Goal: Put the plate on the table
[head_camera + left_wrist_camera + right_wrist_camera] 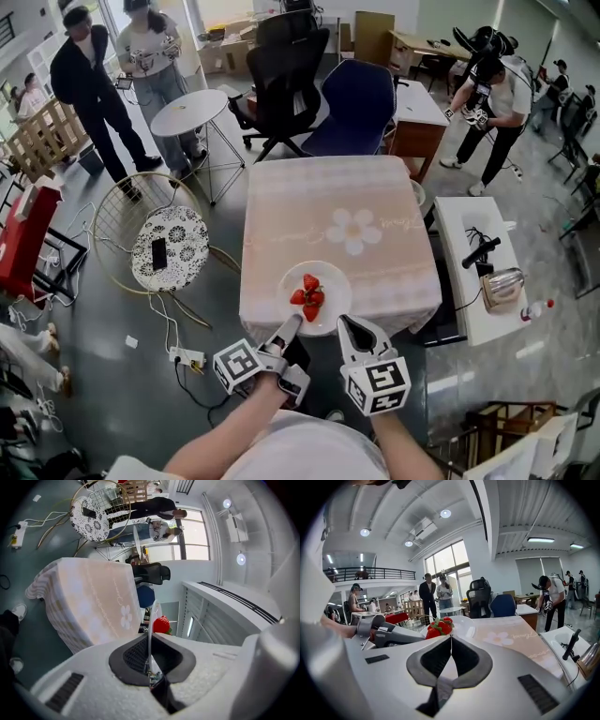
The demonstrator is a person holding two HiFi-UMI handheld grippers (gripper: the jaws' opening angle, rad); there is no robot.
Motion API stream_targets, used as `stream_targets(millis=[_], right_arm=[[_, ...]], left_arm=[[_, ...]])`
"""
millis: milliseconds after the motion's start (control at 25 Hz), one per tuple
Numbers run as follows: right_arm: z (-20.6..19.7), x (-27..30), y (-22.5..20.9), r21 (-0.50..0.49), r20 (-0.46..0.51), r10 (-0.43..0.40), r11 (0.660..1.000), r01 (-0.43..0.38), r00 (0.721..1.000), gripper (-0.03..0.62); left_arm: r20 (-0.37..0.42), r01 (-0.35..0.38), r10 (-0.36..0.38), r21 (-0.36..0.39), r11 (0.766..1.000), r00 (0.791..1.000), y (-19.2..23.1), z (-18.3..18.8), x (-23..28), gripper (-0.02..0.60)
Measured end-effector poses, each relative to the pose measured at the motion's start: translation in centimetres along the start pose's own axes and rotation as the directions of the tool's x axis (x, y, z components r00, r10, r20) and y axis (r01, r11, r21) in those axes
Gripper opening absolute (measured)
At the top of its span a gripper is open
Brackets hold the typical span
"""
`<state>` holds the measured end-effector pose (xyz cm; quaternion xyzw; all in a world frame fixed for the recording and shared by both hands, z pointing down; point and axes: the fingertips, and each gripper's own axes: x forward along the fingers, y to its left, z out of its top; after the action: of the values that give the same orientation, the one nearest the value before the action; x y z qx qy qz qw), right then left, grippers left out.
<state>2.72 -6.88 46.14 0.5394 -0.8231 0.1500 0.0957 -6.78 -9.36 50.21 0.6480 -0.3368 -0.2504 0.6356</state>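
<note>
table (347,192) — grippers (292,324) (345,322) pinch plate (331,302)

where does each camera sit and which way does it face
Head view: on the head, looking steeply down at table and plate; arms, left claw and right claw show.
Left gripper view: on the left claw, looking along jaws shut on the plate rim, across the table.
Right gripper view: on the right claw, likewise; left claw shows.
All share the strawberries.
</note>
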Motion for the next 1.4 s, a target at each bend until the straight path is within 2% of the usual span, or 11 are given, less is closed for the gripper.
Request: stream_targets(millis=[440,720,1120,1400], right_arm=[[2.6,8.7,1.0,-0.006,-0.028,-0.041,0.999,0.041,0.999,0.005],[3.7,12.1,1.7,-0.012,-0.029,-0.074,0.997,0.074,0.997,0.005],[2.5,12.9,-0.1,0.019,-0.056,-0.102,0.994,0.103,0.993,0.005],[2.9,14.7,-3.2,0.018,-0.056,-0.049,0.999,0.050,0.997,0.005]], left_arm=[[-0.039,-0.009,0.008,-0.026,1.000,0.999,0.9,8.3,3.4,0.012],[-0.066,-0.013,0.010,-0.041,0.999,0.998,1.6,12.0,4.8,0.012],[-0.099,-0.034,0.029,-0.052,0.998,0.995,3.1,11.8,6.7,0.012],[-0.068,-0.056,0.053,-0.041,0.998,0.996,3.6,11.5,9.5,0.012]])
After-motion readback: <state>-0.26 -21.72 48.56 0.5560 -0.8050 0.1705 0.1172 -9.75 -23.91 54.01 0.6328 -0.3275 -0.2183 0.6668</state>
